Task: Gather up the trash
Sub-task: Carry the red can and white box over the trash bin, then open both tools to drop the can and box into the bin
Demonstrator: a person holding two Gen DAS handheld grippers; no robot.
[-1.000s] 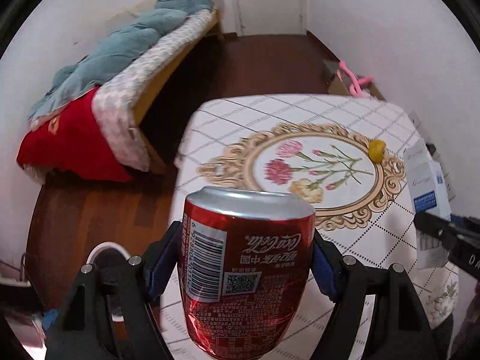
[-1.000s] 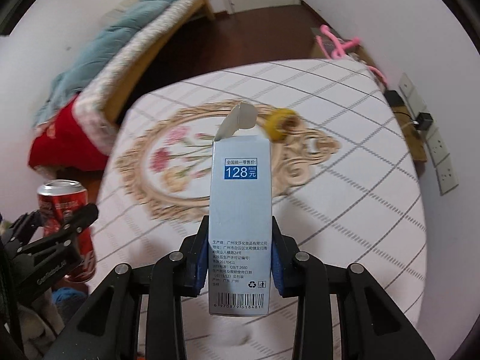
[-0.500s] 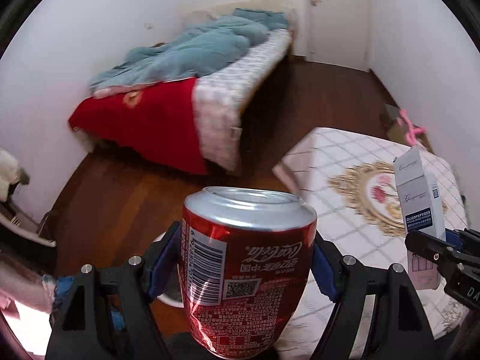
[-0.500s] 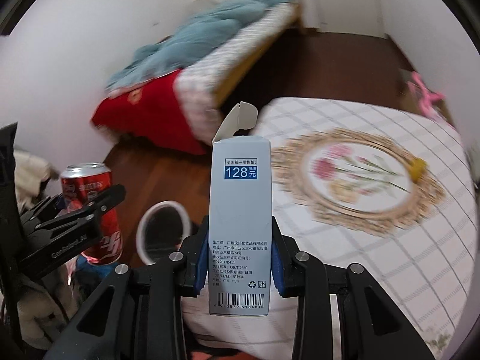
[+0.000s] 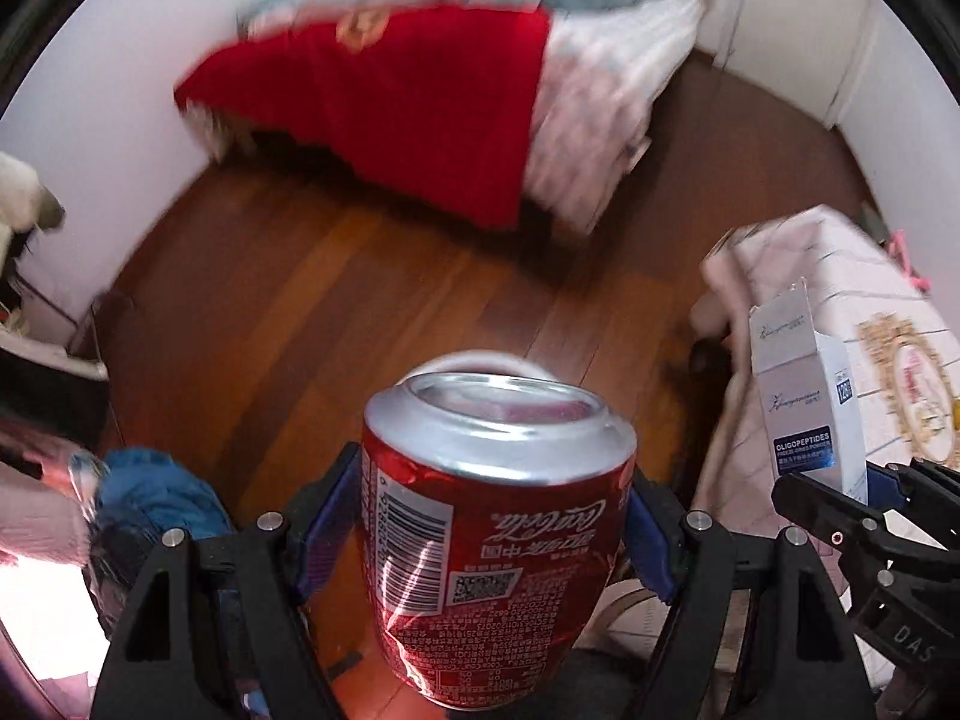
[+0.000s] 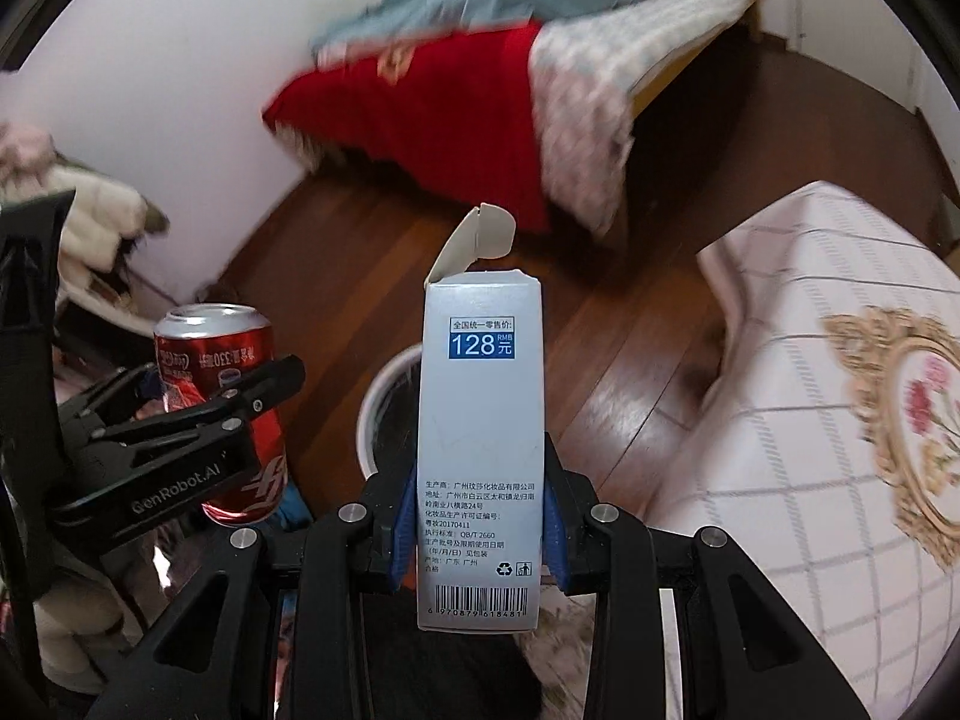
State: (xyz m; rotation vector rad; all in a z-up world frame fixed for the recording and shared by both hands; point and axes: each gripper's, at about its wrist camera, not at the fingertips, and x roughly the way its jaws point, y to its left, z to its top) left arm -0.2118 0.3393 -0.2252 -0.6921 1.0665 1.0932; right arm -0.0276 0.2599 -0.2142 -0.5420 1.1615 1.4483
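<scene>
My left gripper point(image 5: 480, 522) is shut on a red Coca-Cola can point(image 5: 492, 540), held upright above the wooden floor. The can also shows in the right wrist view point(image 6: 219, 402), with the left gripper point(image 6: 180, 438) around it. My right gripper point(image 6: 480, 528) is shut on a tall pale blue carton point(image 6: 480, 438) with its top flap open. The carton shows at the right of the left wrist view point(image 5: 804, 408). A white-rimmed round bin point(image 6: 384, 408) stands on the floor, partly hidden behind the carton; its rim point(image 5: 474, 360) peeks out behind the can.
A table with a white checked floral cloth point(image 6: 828, 420) is at the right. A bed with red and blue-grey covers point(image 6: 480, 90) stands against the far wall. Clothes and a blue bundle point(image 5: 150, 498) lie at the left. Wooden floor point(image 5: 330, 312) lies between.
Both grippers have swung left, away from the table, with the can and carton still held. The bin on the floor now lies right behind both items.
</scene>
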